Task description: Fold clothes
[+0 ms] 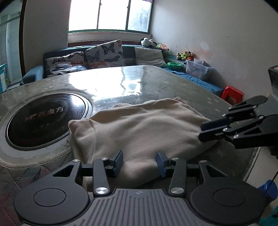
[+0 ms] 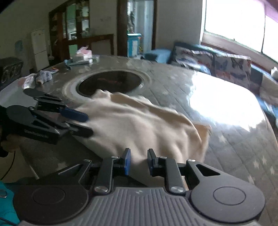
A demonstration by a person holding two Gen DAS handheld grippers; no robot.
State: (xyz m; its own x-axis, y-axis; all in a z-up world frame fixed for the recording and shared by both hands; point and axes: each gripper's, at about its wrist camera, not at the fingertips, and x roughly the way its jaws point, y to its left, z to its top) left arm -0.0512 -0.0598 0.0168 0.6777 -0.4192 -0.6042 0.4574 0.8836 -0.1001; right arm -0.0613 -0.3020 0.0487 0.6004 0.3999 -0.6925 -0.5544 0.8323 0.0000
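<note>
The glossy surface (image 1: 121, 83) bore a cream garment (image 1: 139, 128). The right gripper (image 2: 139, 154) had its fingers clenched on the cloth, while the left gripper (image 1: 139, 156) had its fingers released around it. A clear bin (image 1: 196, 69) sat behind, contents indistinct.

1. Daylight only, from window (image 1: 110, 15); panes blown out white in both views.
2. Strong glare on glossy worktop (image 1: 173, 81), esp. right-wrist view, big white patch.
3. Left-wrist view sharp; right-wrist view motion-blurred, cloth (image 2: 139, 125) edges smeared, bkgd soft.
4. Fisheye bends edges, dark vignette in corners.
5. Room interior dim, tool bodies nearly black.
</note>
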